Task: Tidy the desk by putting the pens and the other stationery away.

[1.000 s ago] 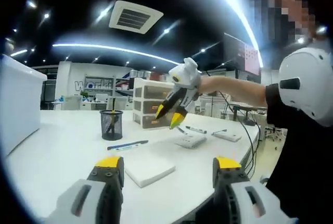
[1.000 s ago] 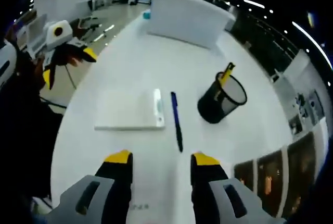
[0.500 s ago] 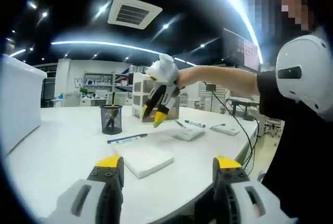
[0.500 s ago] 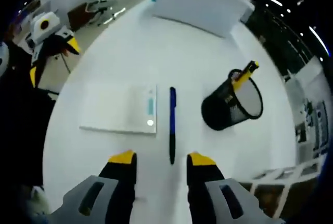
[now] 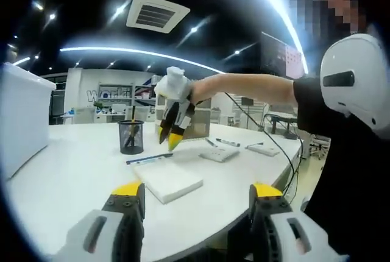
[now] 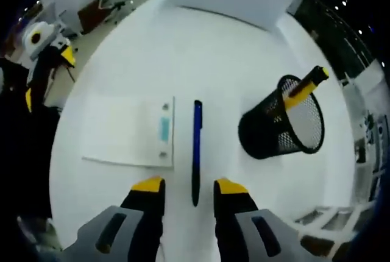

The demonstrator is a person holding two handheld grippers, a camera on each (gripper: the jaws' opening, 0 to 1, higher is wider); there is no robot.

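With the right gripper (image 6: 187,184) spread over the blue pen (image 6: 196,150), which lies between notepad (image 6: 129,133) and mesh cup (image 6: 283,129), I'd descend squarely, pinching mid-barrel. Left gripper (image 5: 197,190) hangs open, idle.

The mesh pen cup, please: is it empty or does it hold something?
Not empty: the mesh pen cup holds a yellow-and-black pen, its end above the rim.

You have one blue pen (image 6: 196,146) lying loose, one mesh pen cup (image 6: 282,130) holding one yellow-capped marker (image 6: 304,88), and one white pad (image 6: 129,131).
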